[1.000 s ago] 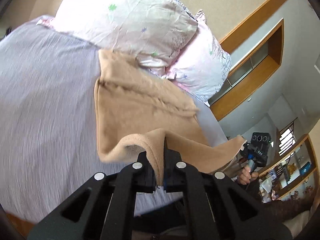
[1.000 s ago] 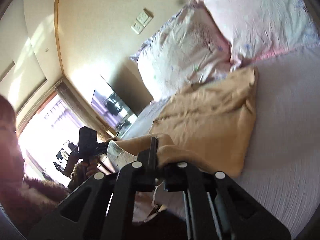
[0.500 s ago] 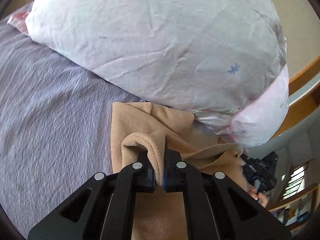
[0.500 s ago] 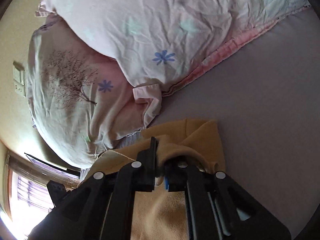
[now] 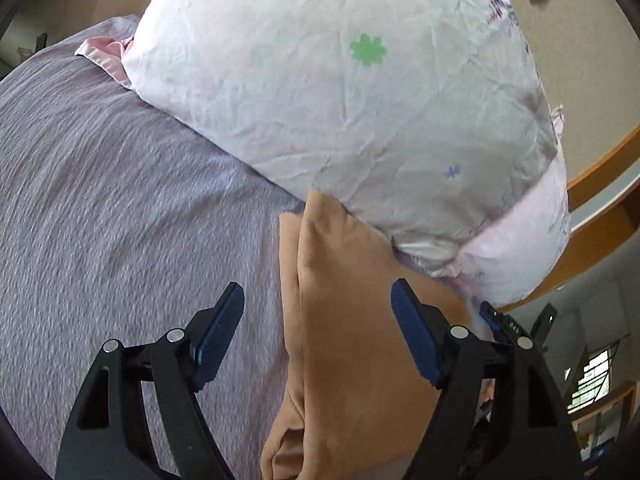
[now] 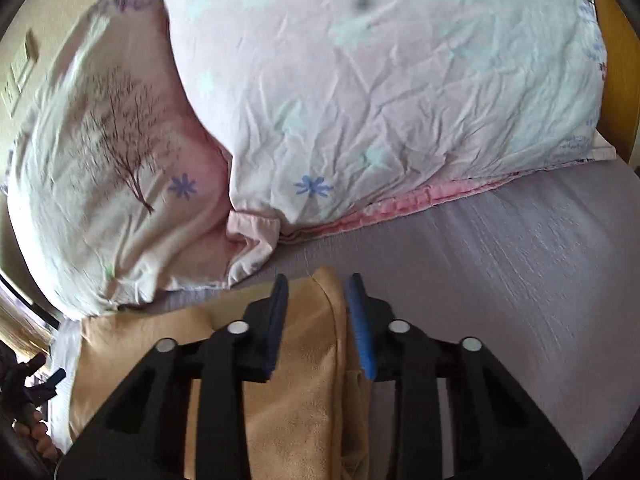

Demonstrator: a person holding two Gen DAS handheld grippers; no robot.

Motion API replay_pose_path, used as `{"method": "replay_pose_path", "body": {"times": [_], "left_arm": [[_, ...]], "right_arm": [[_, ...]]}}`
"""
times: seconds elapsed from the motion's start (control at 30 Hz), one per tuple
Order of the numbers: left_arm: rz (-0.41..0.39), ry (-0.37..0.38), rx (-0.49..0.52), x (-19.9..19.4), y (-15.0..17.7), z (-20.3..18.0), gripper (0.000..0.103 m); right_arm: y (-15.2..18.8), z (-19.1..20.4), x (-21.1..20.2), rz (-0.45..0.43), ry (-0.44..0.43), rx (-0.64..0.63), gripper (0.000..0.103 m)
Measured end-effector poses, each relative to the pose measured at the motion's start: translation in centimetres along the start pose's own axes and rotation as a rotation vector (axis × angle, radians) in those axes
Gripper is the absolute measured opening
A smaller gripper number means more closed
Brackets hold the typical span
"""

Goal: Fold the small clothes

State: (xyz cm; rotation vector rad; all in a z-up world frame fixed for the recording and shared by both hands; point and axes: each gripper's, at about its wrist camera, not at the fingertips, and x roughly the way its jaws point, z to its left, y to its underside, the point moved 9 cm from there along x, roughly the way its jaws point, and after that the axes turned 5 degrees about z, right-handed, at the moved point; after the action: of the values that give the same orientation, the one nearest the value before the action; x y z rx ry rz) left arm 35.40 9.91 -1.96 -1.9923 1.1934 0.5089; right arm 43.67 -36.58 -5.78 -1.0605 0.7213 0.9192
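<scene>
Home bedroom. A bed with a lavender textured sheet (image 5: 120,200) runs ahead of and beneath the grippers, and two plump pillows (image 6: 360,100) in pale pink cases printed with small flowers and a bare tree lean at its head, straight in front. Beyond the pillows a beige wall carries a switch plate (image 6: 20,68), a wooden ledge (image 5: 600,208) crosses to the right of the left-wrist view, and a daylit window (image 5: 596,376) sits low right.

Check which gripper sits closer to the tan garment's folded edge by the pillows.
Right. The right gripper is open, its fingers straddling the edge of the tan garment. The left gripper is open wider, one finger over the purple sheet.
</scene>
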Motion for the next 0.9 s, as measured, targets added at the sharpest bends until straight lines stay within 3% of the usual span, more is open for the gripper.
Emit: {"method": "replay_pose_path", "body": {"times": [0.07,0.23,0.3,0.4,0.43,0.6,0.7,0.77,0.8,0.83,0.9], "left_arm": [[0.042,-0.020,0.032,0.9,1.5,-0.5,0.076],[0.129,-0.073,0.121,2.3,4.5,-1.0,0.076],[0.152,-0.105,0.145,2.9,5.3,-1.0,0.076],[0.141,-0.130,0.173,3.0,5.4,-1.4,0.078],[0.141,-0.128,0.170,3.2,5.3,-1.7,0.078],[0.138,-0.068,0.106,2.8,4.8,-0.9,0.079],[0.141,-0.032,0.068,2.3,4.8,-0.4,0.079],[0.142,-0.027,0.063,2.2,4.8,-0.4,0.079],[0.142,-0.029,0.067,2.1,4.9,-0.4,0.079],[0.143,-0.030,0.072,1.6,5.0,-0.1,0.079],[0.143,-0.023,0.068,2.0,5.2,-0.6,0.078]], "right_arm": [[0.3,0.9,1.3,0.040,0.029,-0.064,0.016],[1.7,3.2,4.7,0.163,0.212,-0.296,0.022],[2.4,3.5,5.0,0.161,0.298,-0.384,0.022],[2.8,3.9,5.0,0.141,0.354,-0.426,0.012],[2.7,3.9,4.8,0.129,0.349,-0.420,0.003],[-0.5,1.3,1.6,0.008,0.209,-0.148,0.001],[-0.4,-0.4,1.2,0.044,0.147,-0.050,0.012],[-0.3,-1.4,-0.5,0.005,0.096,0.007,0.044],[-0.2,-1.7,-1.6,-0.025,0.064,0.026,0.051],[0.0,-1.8,-2.7,-0.048,0.039,0.035,0.057],[0.5,-1.9,-4.0,-0.054,0.002,0.031,0.057]]}}
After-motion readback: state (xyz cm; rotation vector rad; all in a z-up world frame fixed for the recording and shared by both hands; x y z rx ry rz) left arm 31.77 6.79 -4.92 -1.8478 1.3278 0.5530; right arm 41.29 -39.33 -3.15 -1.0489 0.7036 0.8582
